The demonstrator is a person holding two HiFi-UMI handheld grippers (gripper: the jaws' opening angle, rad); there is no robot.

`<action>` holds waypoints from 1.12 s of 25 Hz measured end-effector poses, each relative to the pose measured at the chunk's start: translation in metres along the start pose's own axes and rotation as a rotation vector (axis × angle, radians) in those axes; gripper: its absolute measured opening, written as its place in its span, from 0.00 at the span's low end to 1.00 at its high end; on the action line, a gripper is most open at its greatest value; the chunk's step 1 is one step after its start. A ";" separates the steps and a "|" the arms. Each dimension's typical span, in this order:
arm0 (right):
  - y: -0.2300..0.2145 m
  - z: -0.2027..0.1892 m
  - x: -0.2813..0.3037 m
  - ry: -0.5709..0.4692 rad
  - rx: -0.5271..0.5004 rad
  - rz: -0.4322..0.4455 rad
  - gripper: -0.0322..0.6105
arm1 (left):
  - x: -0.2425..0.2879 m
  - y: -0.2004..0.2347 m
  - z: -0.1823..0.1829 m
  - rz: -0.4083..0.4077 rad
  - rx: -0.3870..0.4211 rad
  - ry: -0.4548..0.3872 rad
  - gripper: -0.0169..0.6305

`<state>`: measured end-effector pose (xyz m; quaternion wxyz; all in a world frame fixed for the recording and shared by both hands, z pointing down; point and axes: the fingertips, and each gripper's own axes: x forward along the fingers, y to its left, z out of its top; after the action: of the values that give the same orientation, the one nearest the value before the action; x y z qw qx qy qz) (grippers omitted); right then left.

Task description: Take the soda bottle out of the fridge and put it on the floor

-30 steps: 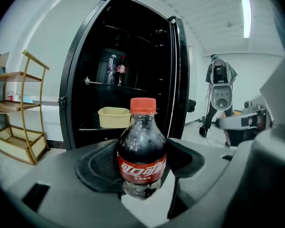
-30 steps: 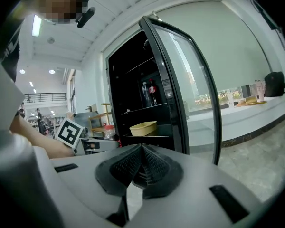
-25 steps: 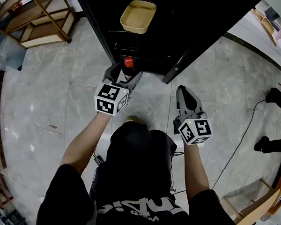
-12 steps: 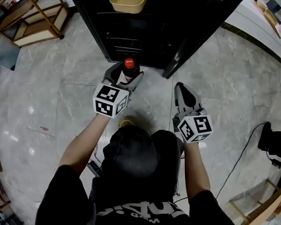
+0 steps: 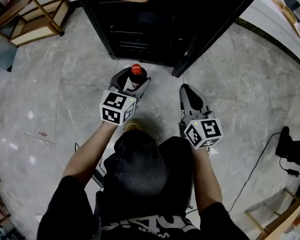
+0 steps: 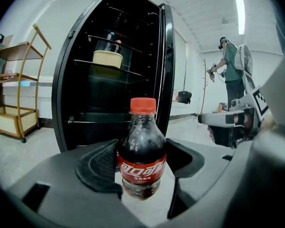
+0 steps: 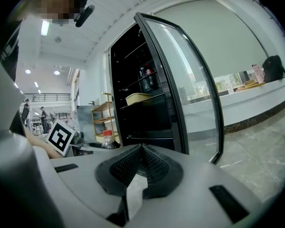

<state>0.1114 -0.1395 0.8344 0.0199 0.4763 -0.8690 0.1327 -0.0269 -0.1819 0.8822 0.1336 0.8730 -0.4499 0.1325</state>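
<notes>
The soda bottle (image 5: 135, 76) is out of the fridge (image 5: 155, 29), just in front of its open doorway. It stands upright, red cap up, between the jaws of the left gripper (image 5: 132, 84), which pinch its sides. That forearm reaches forward and down towards the floor (image 5: 65, 109); I cannot tell whether the base touches. The right gripper (image 5: 186, 90) hangs beside it, jaws closed and empty, near the fridge door's edge.

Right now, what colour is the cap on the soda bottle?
Red. The cap on the soda bottle shows best in the left gripper view.
</notes>
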 end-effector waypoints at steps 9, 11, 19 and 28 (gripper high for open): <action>-0.011 -0.012 0.006 -0.033 0.004 -0.030 0.09 | 0.020 0.012 -0.052 0.009 -0.017 0.021 0.49; -0.011 -0.016 0.008 -0.040 -0.011 -0.032 0.09 | 0.025 0.014 -0.064 0.011 -0.016 0.025 0.49; -0.009 -0.024 0.011 -0.051 0.026 -0.021 0.09 | 0.049 0.026 -0.114 0.034 -0.025 0.033 0.49; -0.016 -0.029 0.016 -0.040 0.036 -0.048 0.09 | 0.067 0.048 -0.164 0.077 -0.060 0.065 0.49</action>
<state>0.1136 -0.1538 0.8681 -0.0029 0.4998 -0.8550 0.1382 -0.0469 -0.2009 1.0630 0.1690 0.8461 -0.4822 0.1522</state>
